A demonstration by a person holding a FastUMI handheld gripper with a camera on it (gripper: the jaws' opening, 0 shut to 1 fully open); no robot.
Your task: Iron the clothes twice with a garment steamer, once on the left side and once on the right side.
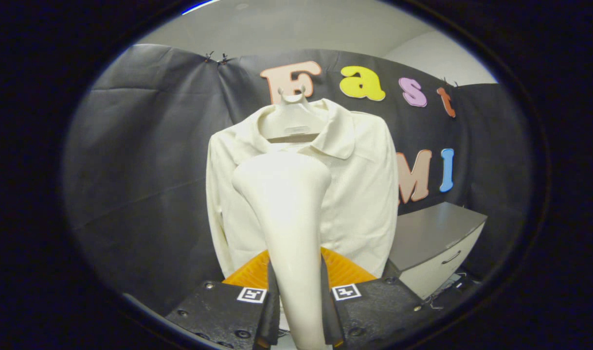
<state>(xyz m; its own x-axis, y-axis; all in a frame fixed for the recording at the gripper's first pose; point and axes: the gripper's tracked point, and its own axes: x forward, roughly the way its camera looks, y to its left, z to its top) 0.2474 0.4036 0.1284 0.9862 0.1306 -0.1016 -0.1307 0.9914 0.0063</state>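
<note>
A cream-white garment steamer stands upright between my fingers, its narrow handle clamped by both and its wide head flaring upward. My gripper is shut on that handle. Beyond the steamer hangs a cream collared shirt on a pale hanger against the black cloth wall. The steamer head sits in front of the shirt's upper middle, a little left of the placket, and hides part of the chest. Whether the head touches the fabric I cannot tell.
A low cabinet with a grey top and a white drawer front with a handle stands to the right of the shirt, close to its hem. The black cloth wall spreads behind and to the left.
</note>
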